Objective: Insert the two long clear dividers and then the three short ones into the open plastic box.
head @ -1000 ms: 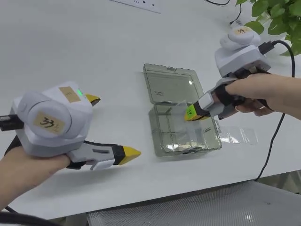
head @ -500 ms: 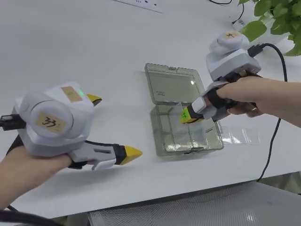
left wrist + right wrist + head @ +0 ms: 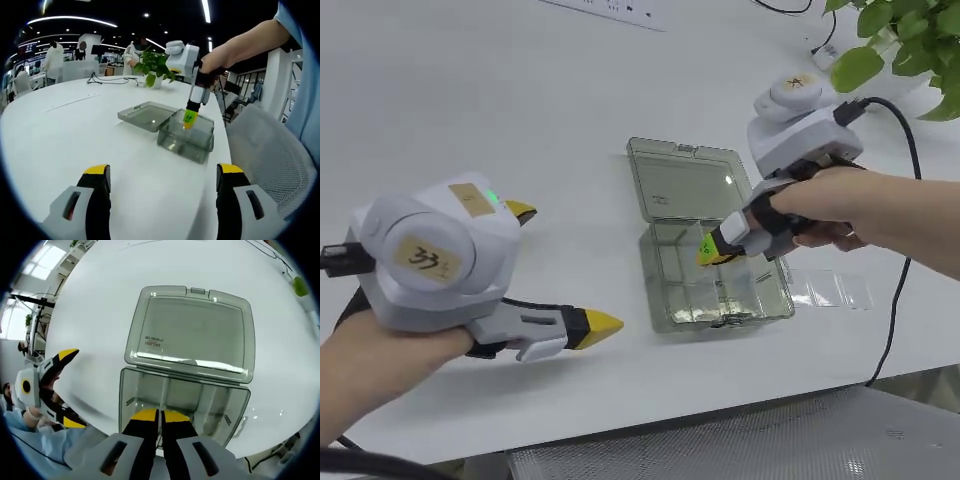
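Box [image 3: 646,272] open, lid [image 3: 685,185] at 12 o'clock; right gripper [image 3: 708,255], jaws pinched together, hold unclear, hangs over it. Left gripper [image 3: 563,267] gapes empty at 8 o'clock, well apart.

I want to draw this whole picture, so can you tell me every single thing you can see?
table: one, white, under everything
plastic box: one, clear grey, lid open, middle of the table
loose dividers: a few, clear, flat on the table right of the box
held divider: one, clear, thin edge between the right gripper's jaws
plant: one, green, far right corner
cable: one, black, trailing from the right gripper
chair: one, grey mesh, by the near table edge
left gripper: white, yellow tips, open, near left
right gripper: white, yellow tips, shut, over the box
hands: two, one holding each gripper
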The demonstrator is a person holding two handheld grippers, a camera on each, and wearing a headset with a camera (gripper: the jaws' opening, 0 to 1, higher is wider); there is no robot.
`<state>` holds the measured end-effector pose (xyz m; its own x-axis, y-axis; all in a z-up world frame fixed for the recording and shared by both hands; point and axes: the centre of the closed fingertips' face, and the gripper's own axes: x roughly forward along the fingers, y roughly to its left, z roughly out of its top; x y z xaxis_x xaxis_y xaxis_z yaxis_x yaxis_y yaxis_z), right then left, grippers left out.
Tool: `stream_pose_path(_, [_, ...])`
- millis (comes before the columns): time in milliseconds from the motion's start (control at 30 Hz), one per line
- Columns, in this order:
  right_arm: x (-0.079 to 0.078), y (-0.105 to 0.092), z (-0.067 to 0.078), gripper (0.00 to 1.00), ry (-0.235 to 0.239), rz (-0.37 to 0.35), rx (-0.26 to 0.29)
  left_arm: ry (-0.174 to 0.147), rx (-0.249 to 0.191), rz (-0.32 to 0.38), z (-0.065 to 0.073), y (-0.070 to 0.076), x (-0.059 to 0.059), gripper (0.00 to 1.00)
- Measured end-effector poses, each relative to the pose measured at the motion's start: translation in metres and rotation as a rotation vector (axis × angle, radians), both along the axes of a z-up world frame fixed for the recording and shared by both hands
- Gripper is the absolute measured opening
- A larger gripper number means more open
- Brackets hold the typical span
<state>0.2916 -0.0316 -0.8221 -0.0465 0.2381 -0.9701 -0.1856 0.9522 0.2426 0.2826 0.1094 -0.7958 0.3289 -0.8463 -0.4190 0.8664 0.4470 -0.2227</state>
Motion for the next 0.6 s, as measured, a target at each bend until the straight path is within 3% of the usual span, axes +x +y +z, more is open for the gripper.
stream_pose_path(233, [0.000,0.004,0.004,0.06,-0.036,0.016,0.027,-0.004,0.004,0.006,0.002,0.002,-0.001,0.89])
stream_pose_path(467, [0.008,0.013,0.014,0.27,-0.136,0.046,0.062,-0.005,0.004,0.004,0.004,0.000,-0.003,0.89])
stream_pose_path(500, [0.005,0.013,0.017,0.29,-0.133,0.046,0.062,-0.006,0.004,0.004,0.004,0.002,-0.002,0.89])
stream_pose_path(567, [0.011,0.021,0.021,0.34,-0.185,0.068,0.105,-0.008,0.010,0.002,0.004,0.004,-0.001,0.89])
stream_pose_path(600, [0.007,0.022,0.026,0.37,-0.182,0.059,0.098,-0.008,0.009,0.002,0.005,0.004,-0.001,0.89])
